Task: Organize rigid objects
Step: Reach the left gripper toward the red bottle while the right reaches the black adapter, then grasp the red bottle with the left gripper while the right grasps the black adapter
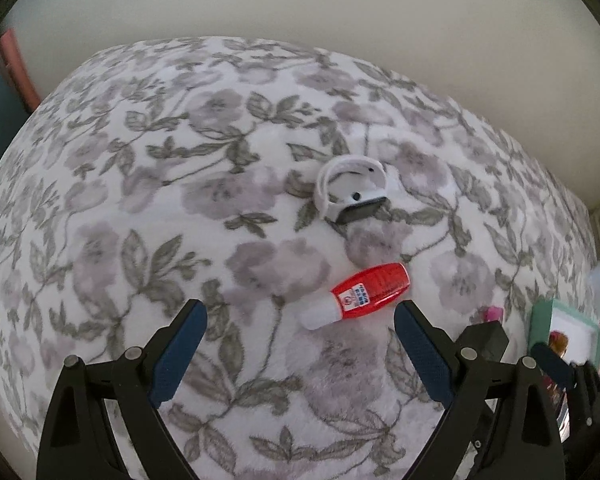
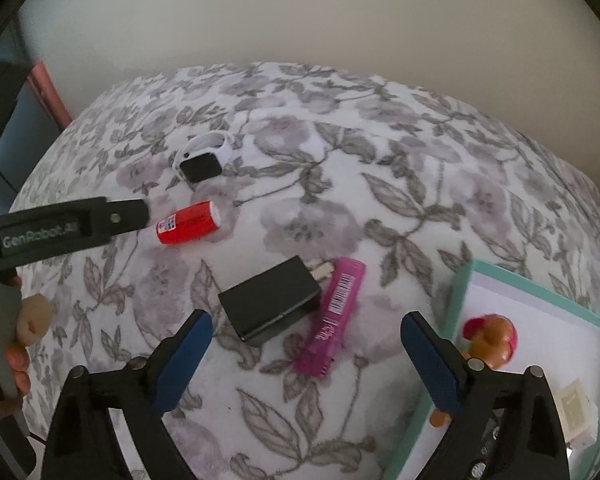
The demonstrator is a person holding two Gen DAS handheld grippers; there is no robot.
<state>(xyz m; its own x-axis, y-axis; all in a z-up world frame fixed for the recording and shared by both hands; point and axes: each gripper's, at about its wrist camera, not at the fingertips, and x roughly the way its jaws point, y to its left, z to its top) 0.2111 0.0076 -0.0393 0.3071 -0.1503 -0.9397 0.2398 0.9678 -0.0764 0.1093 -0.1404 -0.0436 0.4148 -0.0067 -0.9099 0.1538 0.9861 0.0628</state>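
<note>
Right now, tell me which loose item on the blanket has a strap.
The white smartwatch, farthest back; the red tube, black adapter and pink case have none.

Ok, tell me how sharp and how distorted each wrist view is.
Left wrist view: heavy fisheye bulge, dark corners; the floral blanket and red bottle look soft, the right edge smeared. Right wrist view: same bulge; the black box reads fairly crisp, the teal-rimmed box blurs at its edge.

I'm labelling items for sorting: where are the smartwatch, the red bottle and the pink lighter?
smartwatch [image 2: 201, 168]: right wrist view, on its dark screen.
red bottle [image 1: 370, 290]: left wrist view, on its red label.
pink lighter [image 2: 336, 314]: right wrist view, mid-body below the barcode.
</note>
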